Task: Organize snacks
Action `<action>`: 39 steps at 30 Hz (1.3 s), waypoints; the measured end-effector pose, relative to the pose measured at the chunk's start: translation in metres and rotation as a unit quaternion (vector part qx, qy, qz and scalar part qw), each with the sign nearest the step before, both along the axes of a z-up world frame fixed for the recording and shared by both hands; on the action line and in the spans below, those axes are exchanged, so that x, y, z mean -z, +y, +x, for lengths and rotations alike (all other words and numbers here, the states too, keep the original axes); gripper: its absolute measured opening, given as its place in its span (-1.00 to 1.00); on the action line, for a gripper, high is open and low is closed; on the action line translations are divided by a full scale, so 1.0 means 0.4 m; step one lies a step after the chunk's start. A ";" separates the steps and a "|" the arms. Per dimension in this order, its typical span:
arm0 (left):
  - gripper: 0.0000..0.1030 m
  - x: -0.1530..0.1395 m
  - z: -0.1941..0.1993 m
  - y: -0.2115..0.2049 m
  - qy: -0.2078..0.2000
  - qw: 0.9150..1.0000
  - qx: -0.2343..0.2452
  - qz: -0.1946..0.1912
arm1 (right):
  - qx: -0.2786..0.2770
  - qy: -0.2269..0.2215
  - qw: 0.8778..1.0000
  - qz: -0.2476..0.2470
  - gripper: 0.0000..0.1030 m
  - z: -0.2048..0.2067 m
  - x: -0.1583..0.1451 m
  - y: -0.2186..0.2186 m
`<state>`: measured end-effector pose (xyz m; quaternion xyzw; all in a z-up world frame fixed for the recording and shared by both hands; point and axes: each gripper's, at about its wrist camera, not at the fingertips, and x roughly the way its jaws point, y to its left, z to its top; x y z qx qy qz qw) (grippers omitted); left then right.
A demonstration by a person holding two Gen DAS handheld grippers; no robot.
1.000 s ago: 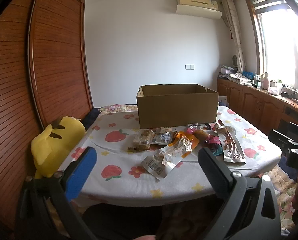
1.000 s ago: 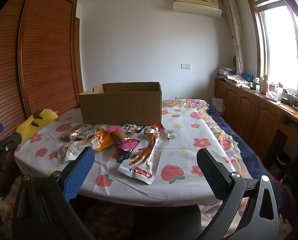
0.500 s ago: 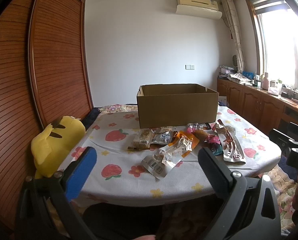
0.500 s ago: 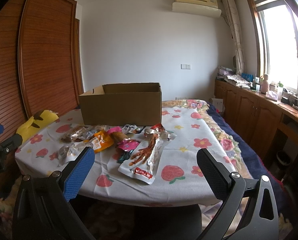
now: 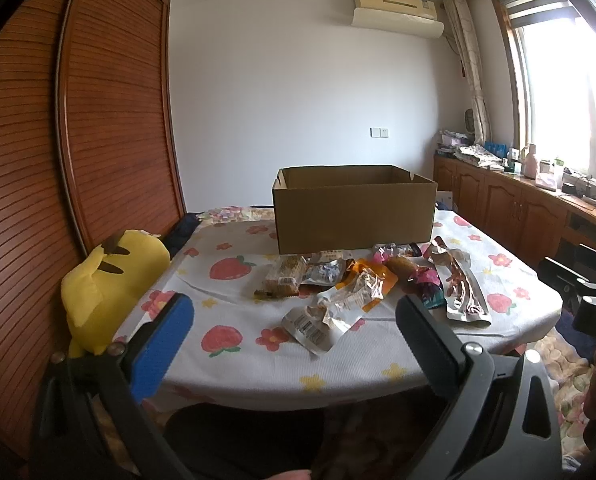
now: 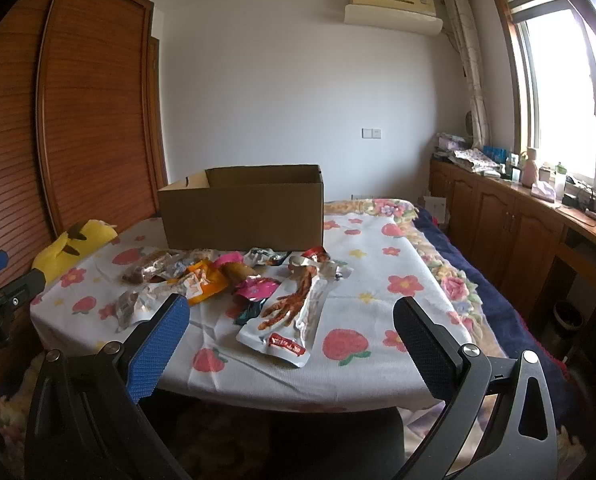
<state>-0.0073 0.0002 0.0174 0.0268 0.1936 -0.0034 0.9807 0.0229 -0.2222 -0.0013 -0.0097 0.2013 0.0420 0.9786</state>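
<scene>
Several snack packets lie in a loose heap [image 5: 362, 284] on the strawberry-print tablecloth [image 5: 225, 340], in front of an open cardboard box [image 5: 354, 208]. The heap [image 6: 225, 280] and the box [image 6: 245, 208] also show in the right wrist view. A long clear chicken-feet packet [image 6: 293, 312] lies nearest the right gripper. A silver barcode packet [image 5: 318, 320] lies nearest the left gripper. My left gripper [image 5: 293, 320] is open and empty, short of the table's near edge. My right gripper [image 6: 289, 320] is open and empty, also short of the table.
A yellow plush toy [image 5: 109, 284] sits at the table's left edge beside a wooden wardrobe [image 5: 77, 140]. Wooden cabinets [image 6: 510, 220] with clutter run along the window wall on the right. A floral bedspread [image 6: 438, 248] lies to the right of the table.
</scene>
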 end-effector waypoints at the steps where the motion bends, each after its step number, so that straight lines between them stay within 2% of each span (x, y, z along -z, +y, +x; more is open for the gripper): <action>1: 0.98 0.001 0.001 -0.001 0.002 1.000 0.001 -0.001 | 0.000 0.000 1.000 0.000 1.00 0.000 0.000 0.003; 6: 0.98 0.029 0.022 -0.002 0.018 1.000 0.002 0.000 | -0.003 0.012 1.000 -0.001 1.00 0.020 0.018 0.005; 16: 0.98 0.088 0.145 -0.008 0.068 0.997 0.026 -0.004 | -0.026 0.040 0.999 -0.009 1.00 0.115 0.074 -0.002; 23: 0.98 0.111 0.229 -0.011 0.098 0.994 0.043 0.003 | -0.058 0.086 0.995 0.004 0.96 0.226 0.115 -0.021; 30: 0.98 0.143 0.320 0.006 0.140 0.988 0.064 -0.019 | -0.086 0.149 0.985 0.015 0.82 0.342 0.169 -0.024; 35: 0.98 0.163 0.381 0.023 0.167 0.982 0.079 -0.040 | -0.098 0.175 0.980 0.014 0.77 0.396 0.194 -0.018; 39: 0.98 0.174 0.416 0.018 0.185 0.978 0.093 -0.040 | -0.100 0.187 0.977 0.008 0.75 0.428 0.213 -0.013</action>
